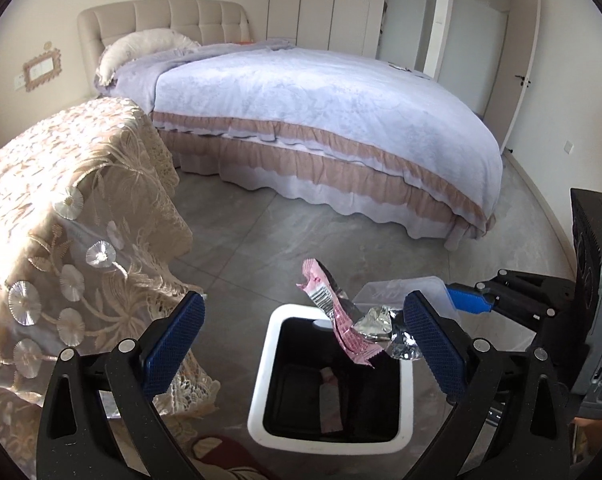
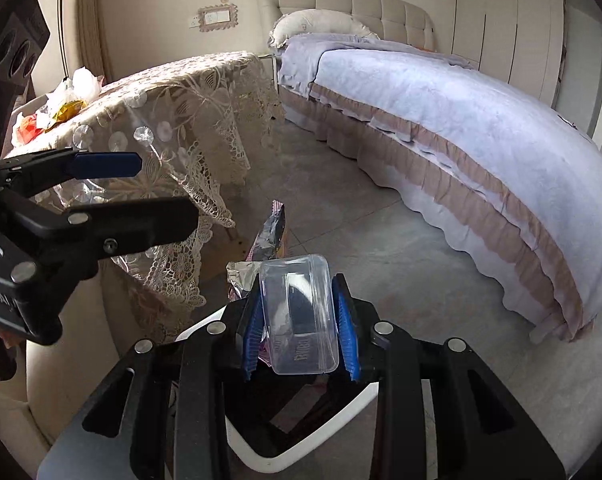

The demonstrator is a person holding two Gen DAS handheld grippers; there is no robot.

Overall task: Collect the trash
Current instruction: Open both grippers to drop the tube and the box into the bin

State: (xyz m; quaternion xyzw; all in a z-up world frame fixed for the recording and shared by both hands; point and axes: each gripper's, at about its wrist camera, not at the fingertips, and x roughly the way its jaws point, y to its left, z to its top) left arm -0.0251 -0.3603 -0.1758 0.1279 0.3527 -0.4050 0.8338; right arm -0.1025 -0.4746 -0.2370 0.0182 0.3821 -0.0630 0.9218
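A white-rimmed black trash bin (image 1: 261, 380) stands on the floor below both grippers, with a scrap inside. My left gripper (image 1: 303, 344) is open wide above it. A pink and silver foil wrapper (image 1: 351, 324) hangs over the bin, touching the left gripper's right pad (image 1: 433, 348); it looks loose. My right gripper (image 2: 299, 332) is shut on a clear plastic box (image 2: 301, 312) above the bin rim (image 2: 293, 452). The box also shows in the left wrist view (image 1: 405, 286). The wrapper shows just beyond the box (image 2: 271, 236).
A table under a lace cloth (image 1: 61, 220) stands to the left, with more trash at its far end (image 2: 61, 104). A bed with a lilac cover (image 1: 321, 120) fills the back. Grey tiled floor (image 1: 261, 232) lies between. A red patterned rug (image 1: 221, 460) is by the bin.
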